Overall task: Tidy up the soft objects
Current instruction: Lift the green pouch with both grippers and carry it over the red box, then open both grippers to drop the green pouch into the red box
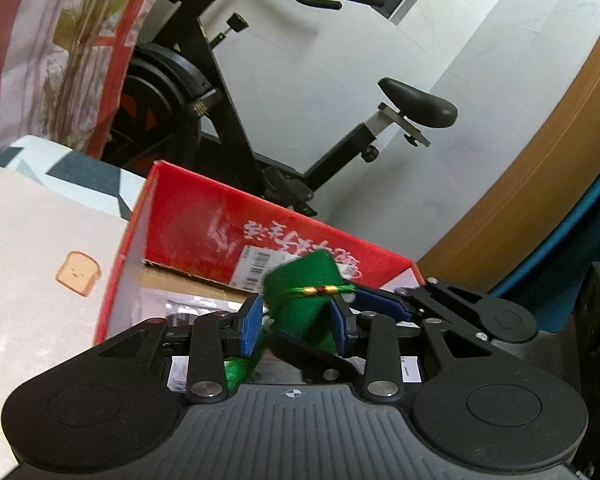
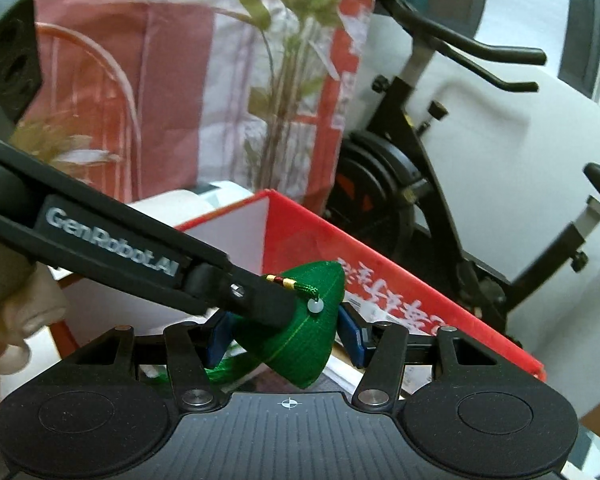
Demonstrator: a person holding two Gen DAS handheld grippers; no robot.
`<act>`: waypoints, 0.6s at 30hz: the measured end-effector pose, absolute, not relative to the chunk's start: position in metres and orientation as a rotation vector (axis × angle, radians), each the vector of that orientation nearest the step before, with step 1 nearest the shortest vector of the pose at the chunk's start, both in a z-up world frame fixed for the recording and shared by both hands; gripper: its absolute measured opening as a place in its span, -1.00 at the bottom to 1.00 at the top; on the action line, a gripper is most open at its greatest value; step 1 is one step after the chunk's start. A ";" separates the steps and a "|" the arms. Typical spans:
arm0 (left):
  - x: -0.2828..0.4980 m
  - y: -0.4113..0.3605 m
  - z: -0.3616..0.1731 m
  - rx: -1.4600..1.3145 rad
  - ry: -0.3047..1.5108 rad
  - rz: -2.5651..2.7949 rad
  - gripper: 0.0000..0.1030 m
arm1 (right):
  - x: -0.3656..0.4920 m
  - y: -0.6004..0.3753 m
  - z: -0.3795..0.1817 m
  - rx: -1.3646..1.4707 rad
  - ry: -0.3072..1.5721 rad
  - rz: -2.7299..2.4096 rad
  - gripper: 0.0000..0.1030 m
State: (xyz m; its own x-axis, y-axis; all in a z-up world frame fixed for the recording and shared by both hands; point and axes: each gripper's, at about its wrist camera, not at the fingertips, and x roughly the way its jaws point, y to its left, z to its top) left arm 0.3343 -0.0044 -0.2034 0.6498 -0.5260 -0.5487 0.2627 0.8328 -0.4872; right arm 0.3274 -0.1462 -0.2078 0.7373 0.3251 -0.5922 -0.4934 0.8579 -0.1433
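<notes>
Green pouch [image 1: 300,300] up in air over open red box [image 1: 236,224], pinched from two sides. Left gripper [image 1: 296,318] closed on its lower body, blue pads [image 1: 249,322] pressing into cloth. Right gripper [image 2: 284,334] closed on same pouch [image 2: 300,340] across its wide part.

Judgement: light, soft, fabric-wound; dents under pads, not fragile, not slippery. Thin cord with gold beads [image 1: 320,290] around middle and tassel below could snag fingers. Best hold: wide body, not cord. One gripper should let go before lowering into box.
</notes>
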 end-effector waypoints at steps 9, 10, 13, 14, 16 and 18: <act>0.323 0.018 -0.194 -0.376 0.687 -0.394 -0.29 | 0.319 -0.162 -0.208 -0.256 0.621 0.328 0.10; 0.320 0.022 -0.192 -0.370 0.682 -0.388 -0.29 | 0.316 -0.164 -0.208 -0.254 0.620 0.318 0.12; 0.311 0.023 -0.187 -0.357 0.672 -0.379 -0.28 | 0.303 -0.175 -0.204 -0.228 0.613 0.291 0.18; 0.307 0.024 -0.186 -0.349 0.668 -0.378 -0.28 | 0.298 -0.180 -0.202 -0.216 0.609 0.286 0.18; 0.297 0.024 -0.183 -0.334 0.659 -0.380 -0.28 | 0.285 -0.188 -0.198 -0.192 0.595 0.278 0.18; 0.286 0.024 -0.182 -0.318 0.653 -0.387 -0.28 | 0.271 -0.195 -0.193 -0.172 0.578 0.268 0.18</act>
State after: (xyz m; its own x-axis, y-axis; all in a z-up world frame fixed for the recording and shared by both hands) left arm 0.2862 0.0240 -0.1822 0.7281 -0.4429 -0.5233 0.2465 0.8814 -0.4029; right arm 0.2710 -0.1953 -0.1926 0.8044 0.2012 -0.5590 -0.2971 0.9510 -0.0852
